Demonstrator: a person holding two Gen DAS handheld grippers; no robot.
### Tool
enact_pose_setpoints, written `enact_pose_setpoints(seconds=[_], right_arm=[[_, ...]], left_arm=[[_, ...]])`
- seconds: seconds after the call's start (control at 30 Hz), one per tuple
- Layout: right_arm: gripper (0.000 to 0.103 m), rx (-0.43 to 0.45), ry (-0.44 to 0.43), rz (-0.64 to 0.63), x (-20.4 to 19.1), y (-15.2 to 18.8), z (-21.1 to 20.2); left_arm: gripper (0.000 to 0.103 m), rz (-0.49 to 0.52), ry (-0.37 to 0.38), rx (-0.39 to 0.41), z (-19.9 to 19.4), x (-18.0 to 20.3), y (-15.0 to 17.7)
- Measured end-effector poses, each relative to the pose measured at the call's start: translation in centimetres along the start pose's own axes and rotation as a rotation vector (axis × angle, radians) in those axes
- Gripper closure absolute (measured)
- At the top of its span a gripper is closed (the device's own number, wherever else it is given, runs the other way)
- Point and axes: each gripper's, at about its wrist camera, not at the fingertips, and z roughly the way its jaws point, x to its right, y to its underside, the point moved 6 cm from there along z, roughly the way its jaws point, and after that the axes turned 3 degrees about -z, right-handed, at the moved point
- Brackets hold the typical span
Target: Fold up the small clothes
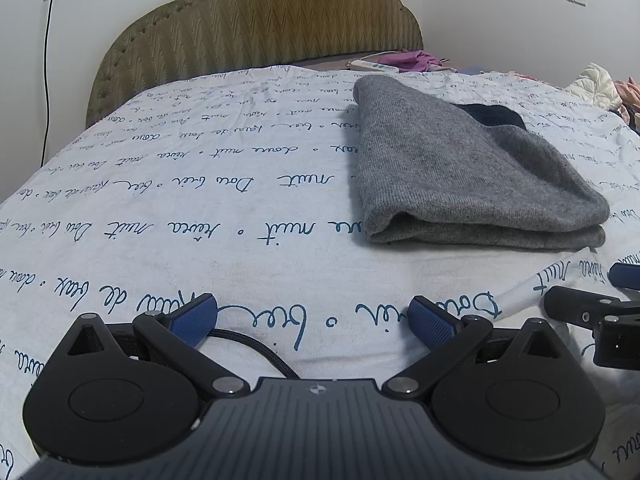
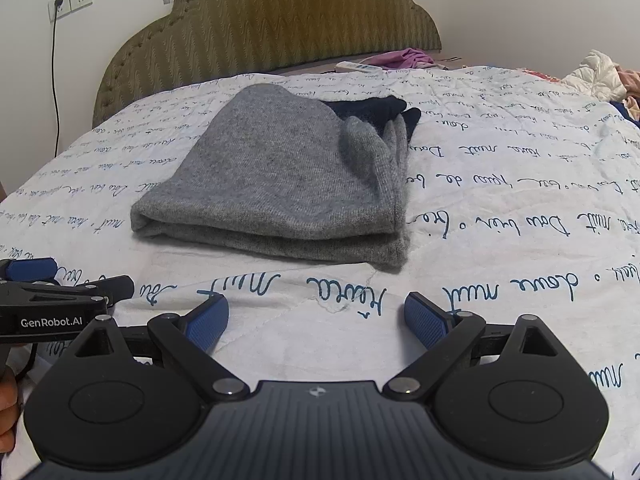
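A grey knitted garment (image 1: 460, 164) (image 2: 280, 176) lies folded in layers on the white bedsheet with blue script (image 1: 200, 200) (image 2: 500, 200). A dark navy cloth (image 1: 496, 116) (image 2: 372, 110) pokes out from under its far end. My left gripper (image 1: 314, 320) stands open near the front of the bed, to the left of the garment, with nothing between its blue pads. My right gripper (image 2: 316, 318) is open too, a short way in front of the garment's folded edge, and empty. Each gripper shows at the edge of the other's view.
A padded olive headboard (image 1: 256, 28) (image 2: 272, 20) backs the bed. A white power strip (image 1: 372, 65) and purple cloth (image 1: 412, 58) lie behind the sheet's far edge. More clothes (image 1: 600, 84) (image 2: 596, 74) are piled at the far right. A black cable (image 1: 256, 350) runs under my left gripper.
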Motion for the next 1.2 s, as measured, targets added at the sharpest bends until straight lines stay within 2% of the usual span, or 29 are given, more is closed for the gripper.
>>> enact_pose_setpoints(seconds=[1.2], right_arm=[[0.007,0.003,-0.007,-0.016,-0.5,-0.6,-1.0]], left_arm=[[0.0,-0.037,-0.005,-0.026,-1.3,-0.9,-0.7]])
